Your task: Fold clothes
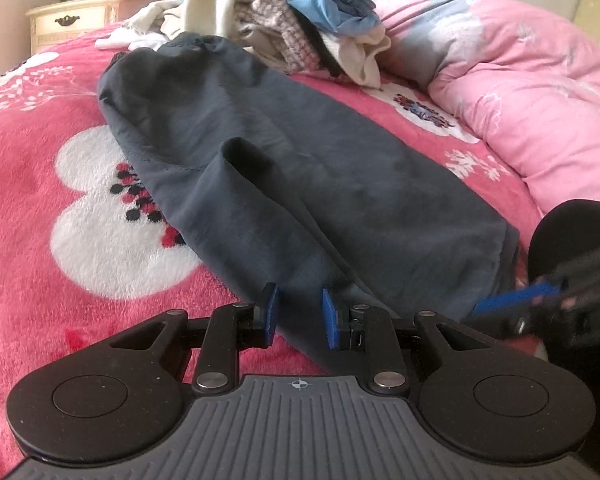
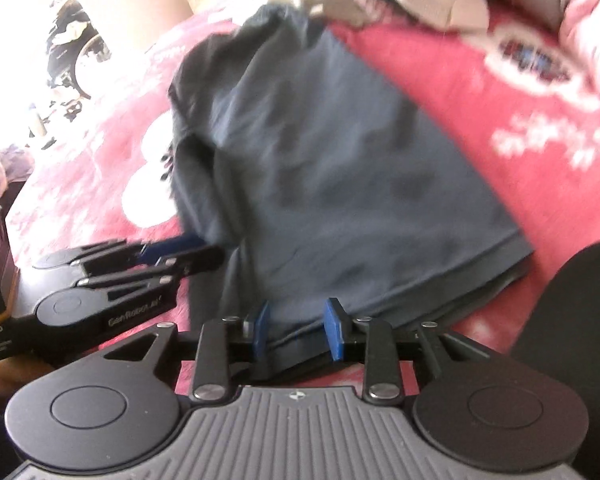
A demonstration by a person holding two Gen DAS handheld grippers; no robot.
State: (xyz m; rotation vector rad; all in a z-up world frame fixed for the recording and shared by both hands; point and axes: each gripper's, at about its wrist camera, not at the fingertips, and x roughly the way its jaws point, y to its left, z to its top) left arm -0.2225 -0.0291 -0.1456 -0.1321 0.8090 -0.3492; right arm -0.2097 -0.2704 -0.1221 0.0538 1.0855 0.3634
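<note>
One dark navy garment (image 1: 284,152) lies stretched along a pink fleece blanket (image 1: 40,168) printed with big white flowers. Its cloth is smooth and matte, folded lengthwise, with a soft ridge running down its middle and a stitched hem at the near end, where layered edges show in the right wrist view. It reaches away from both grippers toward a heap of unfolded clothes (image 1: 292,20) at its far end: cream, knitted pinkish-grey and light blue pieces, one with a brown patch whose writing is too small to read.

Left gripper (image 1: 300,320) hovers at the garment's near edge, its blue pads spread a little apart, with dark cloth seen in the gap; whether the pads touch it cannot be told. Right gripper (image 2: 298,330) stands at the hem, jaws parted, the hem's edge lying between them without the pads pressing on it.

Beyond the heap to the left stands a cream bedside cabinet (image 1: 76,20) with its drawer shut. A pink quilt (image 1: 520,92) bulges to the right of the garment. On the left gripper's side, seen from the right wrist, white lettering reads roughly "GenRobot.AI".
</note>
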